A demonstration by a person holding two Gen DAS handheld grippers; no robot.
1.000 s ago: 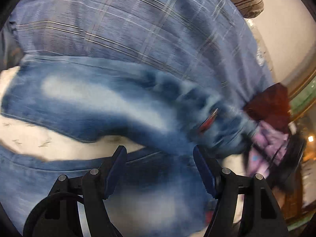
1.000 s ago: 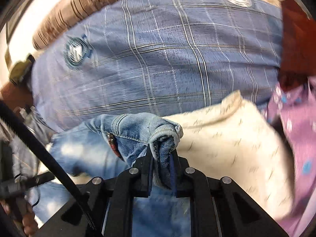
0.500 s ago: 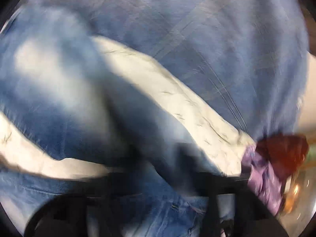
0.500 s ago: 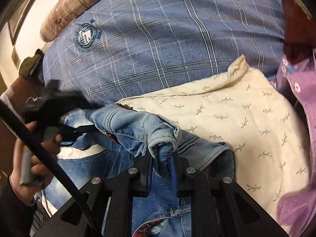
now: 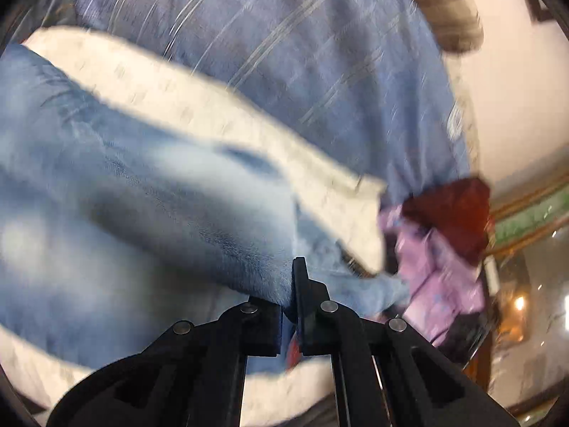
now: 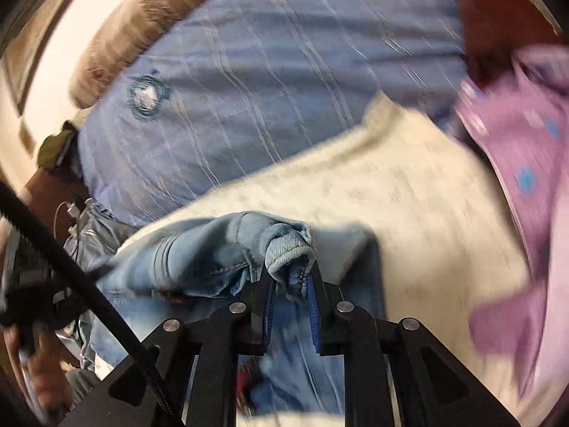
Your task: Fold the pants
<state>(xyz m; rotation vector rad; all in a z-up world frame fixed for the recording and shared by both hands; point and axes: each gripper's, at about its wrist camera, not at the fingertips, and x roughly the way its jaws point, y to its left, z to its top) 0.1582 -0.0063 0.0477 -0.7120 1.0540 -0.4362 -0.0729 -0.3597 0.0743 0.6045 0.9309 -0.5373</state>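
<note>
The jeans [image 5: 149, 192] lie across a cream sheet with a small sprig print [image 6: 409, 192], and both grippers have hold of the faded blue denim. In the left wrist view the fabric sweeps in from the left as a broad, blurred band with pale worn patches, and narrows to a fold that runs straight into the left gripper [image 5: 290, 299]; its jaws are drawn close with the denim edge pinched between them. In the right wrist view a bunched, rolled edge of the jeans [image 6: 227, 252], with a stitched hem showing at the tip, rises out of the right gripper [image 6: 291, 295], whose jaws are pressed onto that wad; the blue pads on the inner faces show on either side of the cloth. More denim hangs below and between the right gripper's fingers, and a flat part of the jeans lies just beyond on the sheet.

Behind the cream sheet lies a blue plaid bedcover [image 5: 306, 57], with a round crest badge [image 6: 145, 96] visible in the right view. A brown striped bolster [image 6: 131, 32] lies at the far edge of the bedcover against a pale wall. To the right side of the bed sits a purple floral garment [image 6: 515, 142], touching the cream sheet's edge, with a dark red cloth [image 5: 451, 213] just behind it. At the lower left of the right view, a hand [image 6: 39, 366] grips a black handle, blurred
</note>
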